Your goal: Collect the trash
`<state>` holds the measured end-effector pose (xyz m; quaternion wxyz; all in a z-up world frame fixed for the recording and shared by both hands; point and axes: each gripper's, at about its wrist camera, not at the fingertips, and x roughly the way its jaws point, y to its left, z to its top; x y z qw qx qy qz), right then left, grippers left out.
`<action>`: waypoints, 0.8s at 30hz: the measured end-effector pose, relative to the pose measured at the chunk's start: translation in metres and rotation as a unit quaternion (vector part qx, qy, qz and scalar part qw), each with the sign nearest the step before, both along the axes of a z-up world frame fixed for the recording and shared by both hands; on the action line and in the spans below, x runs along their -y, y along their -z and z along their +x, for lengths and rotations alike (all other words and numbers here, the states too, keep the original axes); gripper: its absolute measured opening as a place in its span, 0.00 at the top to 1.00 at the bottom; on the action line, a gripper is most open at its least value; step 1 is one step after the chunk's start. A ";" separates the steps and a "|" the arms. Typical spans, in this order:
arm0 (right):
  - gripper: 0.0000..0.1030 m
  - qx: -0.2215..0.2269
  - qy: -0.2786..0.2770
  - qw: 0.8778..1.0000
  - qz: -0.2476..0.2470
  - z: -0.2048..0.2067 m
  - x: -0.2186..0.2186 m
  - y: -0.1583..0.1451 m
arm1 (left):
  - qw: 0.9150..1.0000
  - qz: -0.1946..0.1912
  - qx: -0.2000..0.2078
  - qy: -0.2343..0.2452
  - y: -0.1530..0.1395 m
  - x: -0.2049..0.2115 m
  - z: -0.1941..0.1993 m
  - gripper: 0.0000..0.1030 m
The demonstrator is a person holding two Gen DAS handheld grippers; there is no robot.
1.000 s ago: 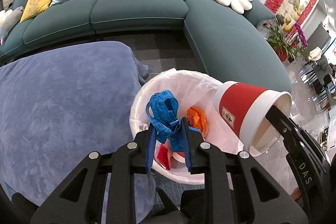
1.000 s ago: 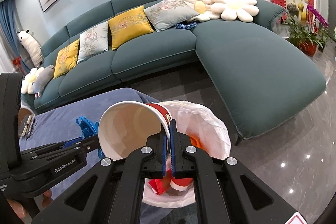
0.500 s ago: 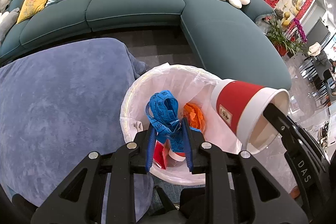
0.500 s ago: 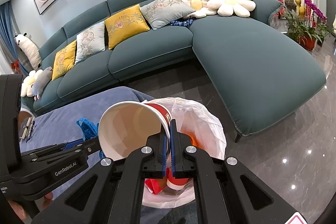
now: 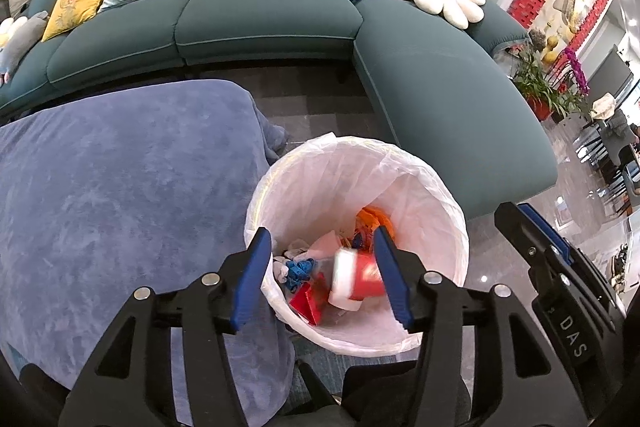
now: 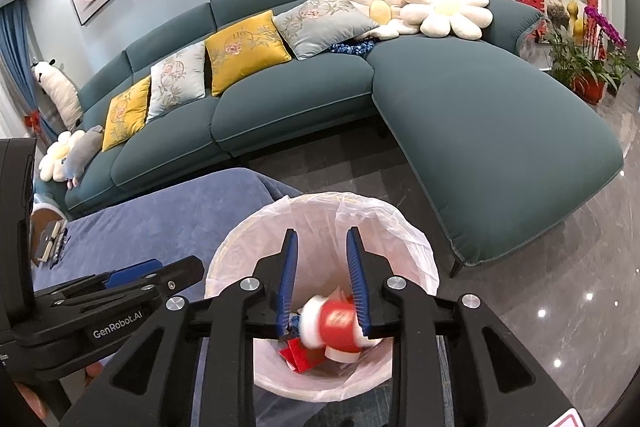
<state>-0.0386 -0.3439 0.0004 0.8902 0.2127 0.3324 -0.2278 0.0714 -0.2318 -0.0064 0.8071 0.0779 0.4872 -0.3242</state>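
Left claw (image 5: pixel 322 269): jaws opening, blue pads parted, nothing pressing between them; it is hanging directly over the mouth of the lined trash bin (image 5: pixel 448 195). Right claw (image 6: pixel 322 277): jaws likewise opening, pads apart and gripping nothing, poised above the same bin (image 6: pixel 224 247) from the other side. Red paper cup (image 5: pixel 354 281): lying on its side inside the bin, blurred, seemingly tumbling onto the heap; free of both claws. Blue tape (image 5: pixel 298 269): crumpled low in the bin beside the cup, also released. Further contents: a red wrapper (image 5: pixel 308 303), orange scrap (image 5: pixel 374 219) and white paper bits, all sitting within the white liner. Step in hand: the drop-off, both claws letting their loads go into the bin; it is reading as all but complete. Surroundings: blue-covered tabletop (image 5: pixel 120 187) just beside the bin, its near stretch bare; teal sofa (image 5: pixel 440 87) beyond, well apart. Next move, by judgement: both claws are needing to lift clear of the rim without snagging the liner, then swing toward whatever litter remains, though none is showing on the cloth here.
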 end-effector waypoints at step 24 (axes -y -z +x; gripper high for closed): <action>0.56 -0.016 -0.040 0.999 -0.020 0.000 -0.029 -0.009 | 0.999 0.016 0.035 -0.038 -0.014 -0.041 0.002 0.41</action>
